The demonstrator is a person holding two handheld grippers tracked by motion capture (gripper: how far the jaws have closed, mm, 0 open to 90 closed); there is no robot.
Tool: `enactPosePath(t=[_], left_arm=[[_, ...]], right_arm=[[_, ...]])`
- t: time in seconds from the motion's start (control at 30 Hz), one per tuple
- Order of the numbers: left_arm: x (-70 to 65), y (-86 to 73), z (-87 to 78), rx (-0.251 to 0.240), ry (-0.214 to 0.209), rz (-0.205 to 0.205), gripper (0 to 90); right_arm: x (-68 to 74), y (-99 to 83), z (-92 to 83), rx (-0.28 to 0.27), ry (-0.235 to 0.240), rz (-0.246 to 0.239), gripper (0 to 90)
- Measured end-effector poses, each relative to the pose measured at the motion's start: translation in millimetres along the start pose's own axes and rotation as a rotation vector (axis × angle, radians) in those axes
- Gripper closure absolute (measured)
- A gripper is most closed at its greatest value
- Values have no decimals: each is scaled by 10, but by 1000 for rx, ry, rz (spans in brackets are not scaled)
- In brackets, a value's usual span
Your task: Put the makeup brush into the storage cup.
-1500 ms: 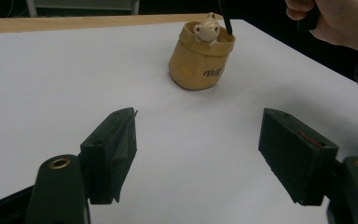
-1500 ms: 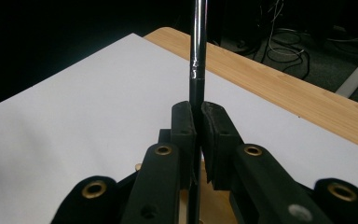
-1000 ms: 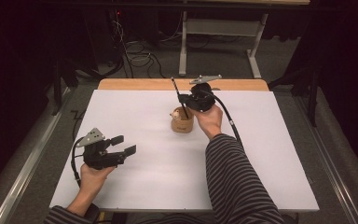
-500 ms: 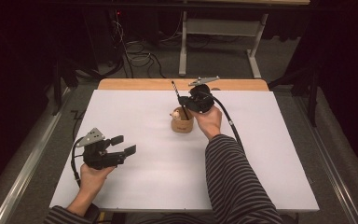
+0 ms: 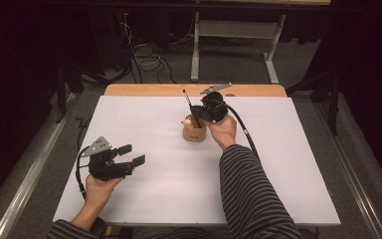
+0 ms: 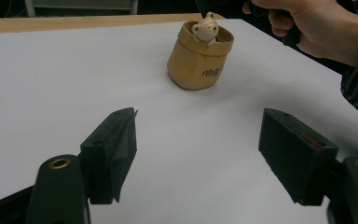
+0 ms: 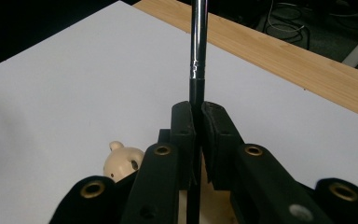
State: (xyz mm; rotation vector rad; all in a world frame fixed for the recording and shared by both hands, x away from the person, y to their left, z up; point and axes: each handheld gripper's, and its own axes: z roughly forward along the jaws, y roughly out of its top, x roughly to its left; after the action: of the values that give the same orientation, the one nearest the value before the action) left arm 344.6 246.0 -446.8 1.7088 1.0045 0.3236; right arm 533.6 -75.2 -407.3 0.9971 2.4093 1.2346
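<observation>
A tan pot (image 5: 194, 133) with a small bear figure (image 5: 186, 121) at its rim stands on the white table top (image 5: 288, 164), near the middle toward the far side. My right gripper (image 5: 195, 112) hovers right above the pot, shut on a thin black rod (image 5: 186, 98) that slants up and away. In the right gripper view the rod (image 7: 198, 42) has a silver band and is pinched between the pads (image 7: 184, 122); its lower end is hidden behind the jaws. My left gripper (image 5: 132, 155) rests open at the near left, and nothing is between its jaws.
The left gripper view looks across bare white surface to the pot (image 6: 199, 63), with the person's right hand (image 6: 317, 28) beyond it. A wooden strip (image 5: 149, 90) borders the table's far edge. Table legs and cables (image 5: 149, 59) lie on the dark floor behind.
</observation>
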Motion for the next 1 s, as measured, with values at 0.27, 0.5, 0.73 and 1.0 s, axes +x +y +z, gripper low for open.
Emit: enactPosePath(t=[0.27, 0.5, 0.73, 1.0], left_arm=[[-1, 0, 2, 2, 1, 2, 281], [0, 1, 2, 2, 1, 3, 281], [-1, 0, 0, 1, 2, 2, 281], [-2, 1, 3, 4, 2, 4, 281]], right_arm=[[4, -20, 4, 16, -3, -4, 851], [15, -31, 20, 28, -2, -6, 842], [28, -41, 2, 32, 1, -1, 790], [47, -29, -59, 20, 4, -9, 731]])
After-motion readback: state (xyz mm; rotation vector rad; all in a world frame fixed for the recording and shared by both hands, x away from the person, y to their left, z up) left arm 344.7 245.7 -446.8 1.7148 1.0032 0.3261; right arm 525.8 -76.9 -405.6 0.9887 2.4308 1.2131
